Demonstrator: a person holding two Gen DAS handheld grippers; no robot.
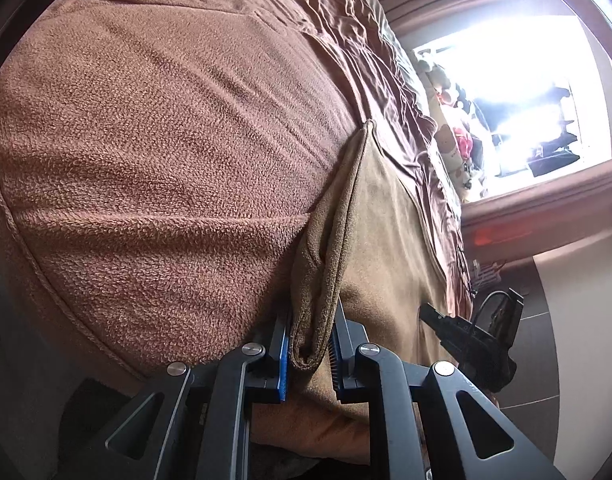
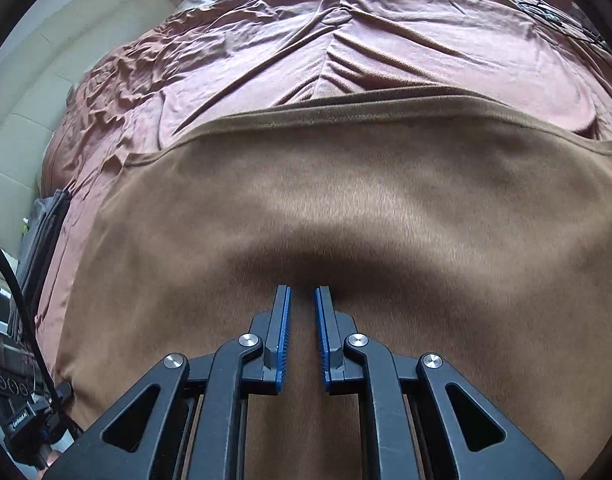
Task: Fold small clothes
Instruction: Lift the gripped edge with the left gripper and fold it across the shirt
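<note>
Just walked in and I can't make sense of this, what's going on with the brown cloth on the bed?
A person with a handheld gripper in each hand is folding a brown fleece garment on a bed with a wrinkled pink sheet. The left gripper is shut on a folded edge of the garment, lifting it so the fabric drapes in front of its camera. The right gripper hangs just above the flat part of the garment, jaws slightly apart and holding nothing.

I see nubby matt fleece on the brown garment (image 1: pixel 166 160). My gripper fingers (image 2: pixel 282 332) are matt black plastic with ribbed blue pads. Bedsheet (image 2: pixel 385 52) is smooth, wrinkled cloth.
</note>
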